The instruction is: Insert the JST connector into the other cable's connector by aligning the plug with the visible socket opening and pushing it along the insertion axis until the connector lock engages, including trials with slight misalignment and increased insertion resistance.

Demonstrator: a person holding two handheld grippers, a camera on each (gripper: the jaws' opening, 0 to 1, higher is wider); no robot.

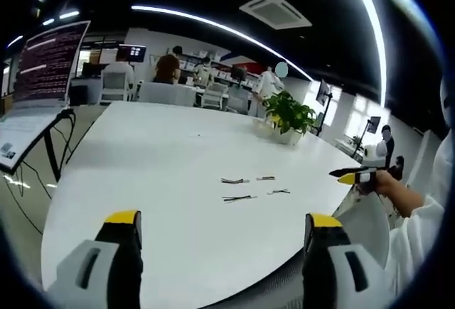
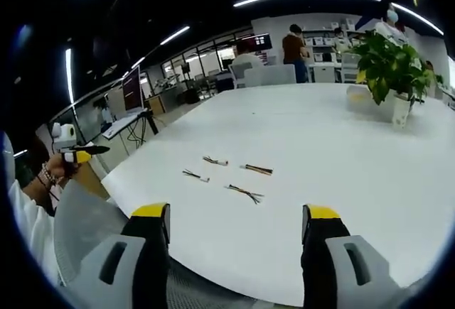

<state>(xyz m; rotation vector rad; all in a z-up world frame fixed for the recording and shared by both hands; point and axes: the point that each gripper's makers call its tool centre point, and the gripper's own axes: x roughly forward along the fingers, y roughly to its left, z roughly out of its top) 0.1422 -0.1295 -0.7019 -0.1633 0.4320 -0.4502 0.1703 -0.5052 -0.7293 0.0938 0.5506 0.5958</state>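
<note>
**Both grippers wide open, cables lying loose on the table**

Your left gripper (image 1: 222, 227) hangs above the near edge of the white table (image 1: 163, 174) with its yellow-tipped jaws spread wide and nothing between them. Your right gripper (image 2: 236, 222) is the same: jaws far apart, empty, above the table edge.

The cables are all out on the tabletop, well ahead of both tools and touched by neither. In the right gripper view you have four short wire pieces in a loose cluster: one cable (image 2: 215, 160) at the upper left, a second cable (image 2: 257, 170) to its right, a third cable (image 2: 193, 175) lower left, and a fourth cable (image 2: 245, 193) closest to you, its wires splayed. They lie near each other but apart. Which ends carry the plug and which the socket is too small to tell.

In the left gripper view, your right gripper appears at the right side, held in your hand (image 1: 387, 183) off the table edge. A potted plant (image 1: 288, 116) stands farther back on the table, well beyond the cables. A laptop (image 1: 39, 82) sits on a stand to the left of the table.
</note>
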